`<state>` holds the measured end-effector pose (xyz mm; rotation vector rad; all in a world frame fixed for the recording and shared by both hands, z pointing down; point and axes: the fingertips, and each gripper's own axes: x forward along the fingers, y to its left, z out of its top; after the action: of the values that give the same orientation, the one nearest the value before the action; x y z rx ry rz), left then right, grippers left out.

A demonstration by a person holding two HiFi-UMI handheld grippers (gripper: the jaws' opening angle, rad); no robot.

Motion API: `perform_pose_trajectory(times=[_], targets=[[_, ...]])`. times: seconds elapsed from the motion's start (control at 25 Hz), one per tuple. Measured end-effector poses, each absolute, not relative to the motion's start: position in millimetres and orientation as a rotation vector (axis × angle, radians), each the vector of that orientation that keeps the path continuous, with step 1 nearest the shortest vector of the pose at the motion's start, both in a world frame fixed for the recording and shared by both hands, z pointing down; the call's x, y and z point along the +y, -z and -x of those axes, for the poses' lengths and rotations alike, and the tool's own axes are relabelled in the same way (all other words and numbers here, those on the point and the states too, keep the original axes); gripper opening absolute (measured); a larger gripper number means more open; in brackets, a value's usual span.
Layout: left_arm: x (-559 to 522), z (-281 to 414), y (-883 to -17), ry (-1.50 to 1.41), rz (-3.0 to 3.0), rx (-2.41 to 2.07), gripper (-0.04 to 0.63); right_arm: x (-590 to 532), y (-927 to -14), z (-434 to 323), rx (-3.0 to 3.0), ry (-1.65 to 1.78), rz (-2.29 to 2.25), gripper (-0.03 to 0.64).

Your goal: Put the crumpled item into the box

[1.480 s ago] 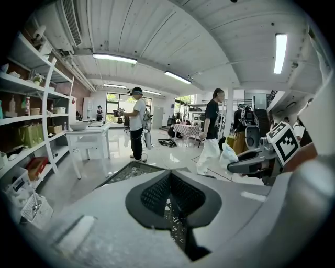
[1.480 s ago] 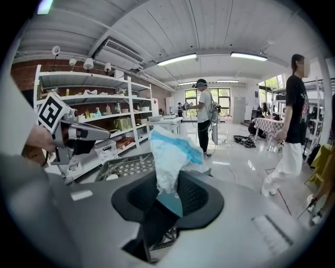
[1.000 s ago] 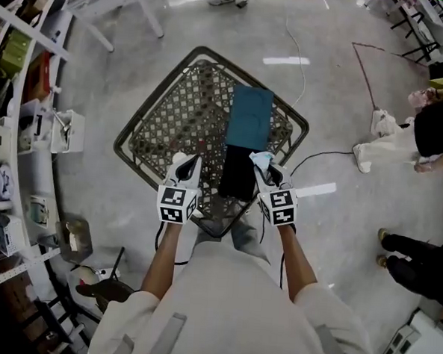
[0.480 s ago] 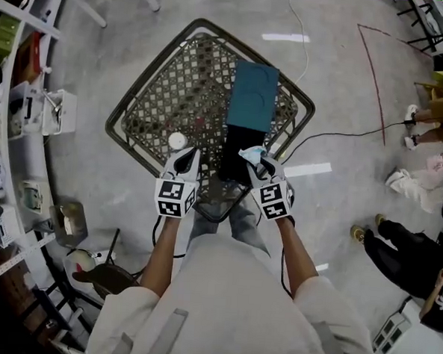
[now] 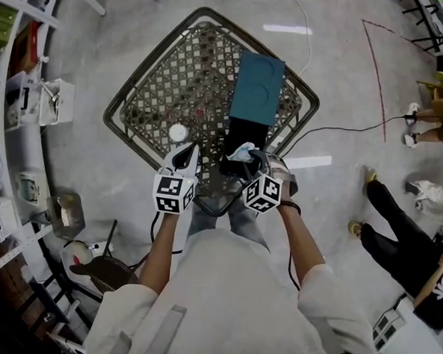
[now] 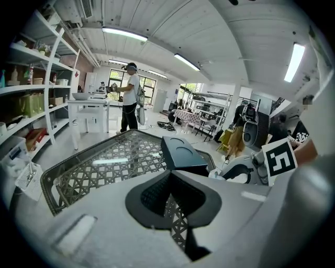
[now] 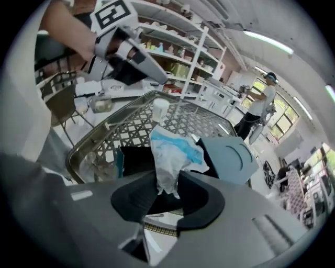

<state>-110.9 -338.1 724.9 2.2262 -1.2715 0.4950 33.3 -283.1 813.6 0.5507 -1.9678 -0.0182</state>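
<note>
A crumpled white and blue item point(image 7: 171, 154) sticks up from between the jaws of my right gripper point(image 7: 167, 189), which is shut on it. In the head view the right gripper point(image 5: 246, 157) holds the crumpled item point(image 5: 242, 151) over the near end of the open black box point(image 5: 244, 136). The box's teal lid point(image 5: 258, 87) stands raised at the far end. The black inside of the box point(image 7: 136, 159) and the lid point(image 7: 230, 156) lie just beyond the item. My left gripper point(image 5: 184, 157) hovers left of the box, shut and empty point(image 6: 168, 194).
The box rests on a metal lattice table point(image 5: 174, 95). A small white round object point(image 5: 178, 132) stands on it near the left gripper. Shelves point(image 5: 15, 122) line the left side. People point(image 5: 405, 236) stand at the right, and a cable point(image 5: 344, 131) runs across the floor.
My right gripper has swung left with the crumpled item, from the box's right edge to over its near end. The left gripper has stayed beside the box.
</note>
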Motion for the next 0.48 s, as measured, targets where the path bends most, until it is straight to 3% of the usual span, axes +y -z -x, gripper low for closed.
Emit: perform_pose_trajectory(times=[0.48], targets=[[-335, 119, -732, -0.501, -2.201, -1.271, 0.006, -290, -862, -32, -1.82, 0.15, -0.277, 0.108]])
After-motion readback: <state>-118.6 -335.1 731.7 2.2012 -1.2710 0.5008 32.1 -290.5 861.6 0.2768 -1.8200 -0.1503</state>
